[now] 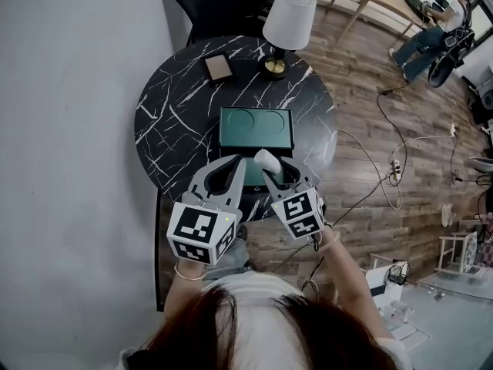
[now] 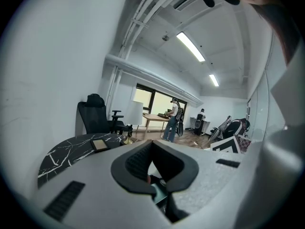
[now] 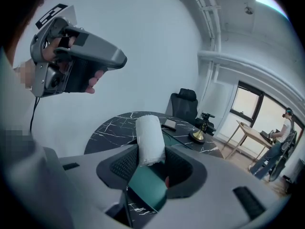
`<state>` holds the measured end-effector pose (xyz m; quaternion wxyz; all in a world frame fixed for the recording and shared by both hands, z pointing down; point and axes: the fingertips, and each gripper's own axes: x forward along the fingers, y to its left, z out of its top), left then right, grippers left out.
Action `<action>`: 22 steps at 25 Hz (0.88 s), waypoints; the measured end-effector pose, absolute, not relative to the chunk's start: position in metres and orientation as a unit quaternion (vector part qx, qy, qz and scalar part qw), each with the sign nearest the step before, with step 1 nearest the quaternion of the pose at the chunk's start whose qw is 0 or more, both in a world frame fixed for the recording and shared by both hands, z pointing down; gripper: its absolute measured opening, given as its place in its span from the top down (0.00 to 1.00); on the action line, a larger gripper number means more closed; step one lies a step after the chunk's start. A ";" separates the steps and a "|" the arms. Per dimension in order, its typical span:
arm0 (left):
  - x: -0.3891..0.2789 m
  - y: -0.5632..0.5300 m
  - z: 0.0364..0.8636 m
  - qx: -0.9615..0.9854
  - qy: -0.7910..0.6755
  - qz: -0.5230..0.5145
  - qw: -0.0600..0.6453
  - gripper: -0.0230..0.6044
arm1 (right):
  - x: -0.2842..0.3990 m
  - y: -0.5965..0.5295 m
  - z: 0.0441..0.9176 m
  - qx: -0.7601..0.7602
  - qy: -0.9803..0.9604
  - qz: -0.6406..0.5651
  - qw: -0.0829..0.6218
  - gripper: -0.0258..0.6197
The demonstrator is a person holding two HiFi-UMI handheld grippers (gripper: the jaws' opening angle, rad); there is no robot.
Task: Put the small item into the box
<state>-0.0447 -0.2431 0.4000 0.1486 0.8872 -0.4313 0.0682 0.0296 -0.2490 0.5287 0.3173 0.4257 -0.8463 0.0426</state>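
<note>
- Two grippers are showing: left gripper (image 1: pixel 229 168), right gripper (image 1: pixel 276 172).
- One white roll (image 1: pixel 267 160) is showing.
- One green box (image 1: pixel 256 127), one lamp (image 1: pixel 289 18) and one small frame (image 1: pixel 218 67) are sitting on one table (image 1: pixel 166 129).

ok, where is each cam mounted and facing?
Head view: on the head, steeply down at marble table; hair, forearms, left gripper, right gripper show.
Left gripper view: on that gripper, across the table into the room; shut jaws show.
Right gripper view: on that gripper, same direction; jaws clamp white roll; left gripper upper left.
Shared: lamp, green box.
</note>
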 end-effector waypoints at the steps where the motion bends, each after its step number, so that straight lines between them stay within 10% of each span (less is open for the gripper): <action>1: -0.045 -0.244 0.400 0.887 -0.432 0.068 0.149 0.95 | 0.029 -0.250 0.532 0.423 -0.846 0.042 0.322 0.68; 22: -0.047 -0.244 0.402 0.884 -0.438 0.071 0.147 0.95 | 0.024 -0.262 0.596 0.370 -0.839 0.032 0.398 0.68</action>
